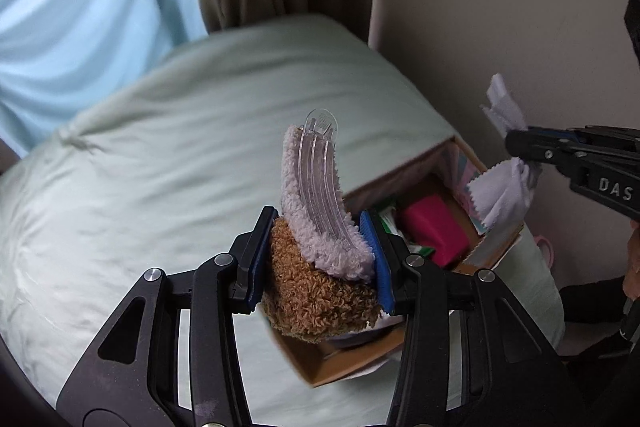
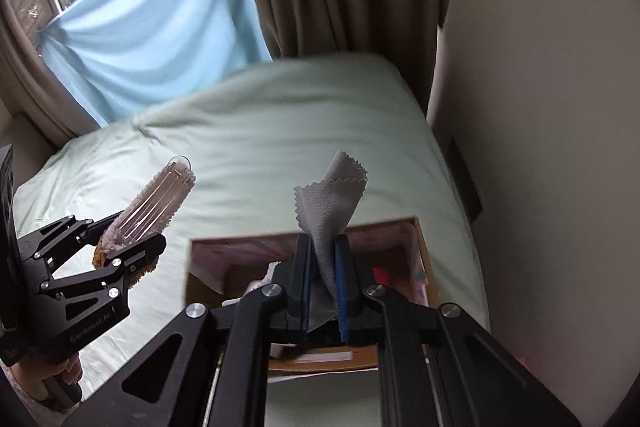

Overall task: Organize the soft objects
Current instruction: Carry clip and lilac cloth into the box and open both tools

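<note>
Hovering over the bed (image 1: 140,155), both claws are loaded; the left claw (image 1: 316,259) is pinched on a fuzzy brown-and-lilac sock bundle (image 1: 320,287) with a clear plastic hanger (image 1: 322,179), long axis rising away from the pads; the right claw (image 2: 323,279) is pressed together on a thin grey cloth (image 2: 328,211), corners sticking up past the tips; the open cardboard box (image 2: 420,239) is seen just beyond and below both claws, a pink item (image 1: 436,231) already inside; the right claw is judged nearer, almost over the opening; the left is held beside it, so the cloth likely drops first.
</note>
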Motion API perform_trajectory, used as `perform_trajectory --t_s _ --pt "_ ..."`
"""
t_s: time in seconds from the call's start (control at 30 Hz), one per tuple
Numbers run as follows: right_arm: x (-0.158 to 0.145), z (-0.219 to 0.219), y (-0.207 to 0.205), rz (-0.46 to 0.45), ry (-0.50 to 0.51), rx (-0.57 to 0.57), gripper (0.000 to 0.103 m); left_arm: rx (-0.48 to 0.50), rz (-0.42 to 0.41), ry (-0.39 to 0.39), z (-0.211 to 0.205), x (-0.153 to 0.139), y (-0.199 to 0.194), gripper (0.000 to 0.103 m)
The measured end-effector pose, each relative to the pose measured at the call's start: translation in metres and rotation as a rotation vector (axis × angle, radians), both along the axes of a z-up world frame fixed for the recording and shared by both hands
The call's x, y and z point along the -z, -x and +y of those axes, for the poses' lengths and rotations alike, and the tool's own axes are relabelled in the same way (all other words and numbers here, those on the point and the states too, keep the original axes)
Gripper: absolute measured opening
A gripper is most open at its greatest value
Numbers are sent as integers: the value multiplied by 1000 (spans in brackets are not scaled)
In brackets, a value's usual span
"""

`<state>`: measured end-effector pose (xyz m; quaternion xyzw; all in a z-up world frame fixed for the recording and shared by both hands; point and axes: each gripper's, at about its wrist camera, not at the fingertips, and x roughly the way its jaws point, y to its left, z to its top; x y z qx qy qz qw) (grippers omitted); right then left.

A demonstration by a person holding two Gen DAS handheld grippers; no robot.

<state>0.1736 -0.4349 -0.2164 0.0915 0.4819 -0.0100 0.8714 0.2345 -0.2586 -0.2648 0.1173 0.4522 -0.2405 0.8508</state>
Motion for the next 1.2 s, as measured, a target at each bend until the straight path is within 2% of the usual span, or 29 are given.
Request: perform_trajectory --t_s 0.23,0.37,0.43,0.47,0.5,0.53,0.57,0.6,0.63,0.67,0.93,1.1,1.2 --pt "76 -24 -19 152 -61 -38 10 29 137 -62 -41 60 -1 39" --pt "99 -27 -24 204 -75 -49 10 60 168 -110 -55 80 3 39" --pt "108 -31 -27 231 -82 -54 10 69 174 -129 -59 84 5 43" --pt "111 -31 -29 240 -82 -52 10 74 174 -132 -58 84 5 52" --pt "114 -31 -30 246 -73 -46 10 83 180 -132 -59 85 6 74" --pt "116 -30 -32 250 -68 -45 12 82 185 -140 -59 86 7 88" --pt "118 -30 -34 261 -66 -48 24 74 182 -149 -58 86 9 103" --pt "122 -32 -37 270 -68 -48 36 68 177 -148 -56 85 10 103" --pt "123 -33 -37 273 -71 -45 75 62 183 -142 -53 84 11 103" --pt "121 -31 -35 266 -79 -43 103 54 197 -140 -51 85 12 103" --pt "111 -34 -23 257 -98 -14 103 12 191 -126 -26 66 19 103" --pt "85 -21 -17 227 -89 -22 103 -11 162 -101 -10 39 25 103" --pt "57 -8 -11 195 -81 -34 103 -26 117 -90 3 10 33 103"
